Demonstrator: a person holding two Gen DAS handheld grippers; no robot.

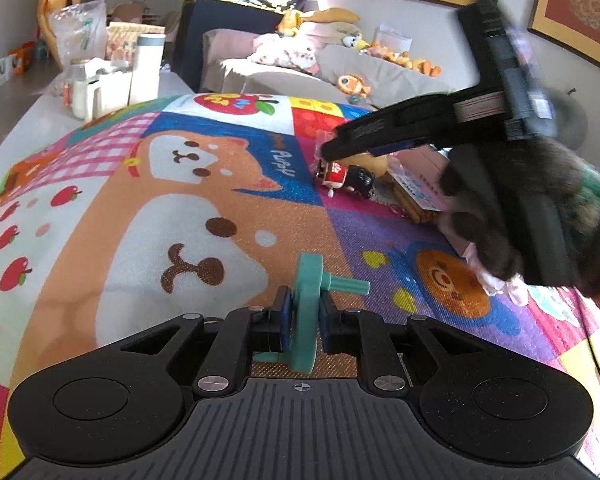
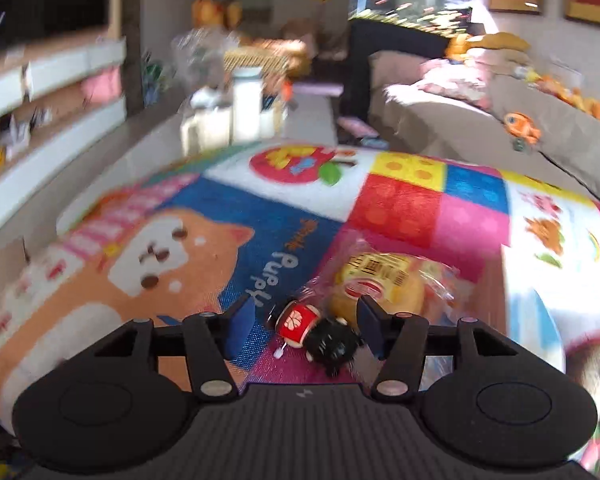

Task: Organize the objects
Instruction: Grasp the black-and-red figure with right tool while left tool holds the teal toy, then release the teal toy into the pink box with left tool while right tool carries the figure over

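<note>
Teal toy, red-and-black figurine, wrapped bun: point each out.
Teal toy [image 1: 305, 312], left wrist view, on its disc.
Red-and-black figurine [image 2: 314, 334], right wrist view, where red meets black.
Wrapped bun [image 2: 384, 280], right wrist view, on its label.

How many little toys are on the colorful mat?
2 clear ones: a teal toy clamped in the left gripper, and a red-and-black doll between the right gripper's fingers. More may be hidden.
</note>
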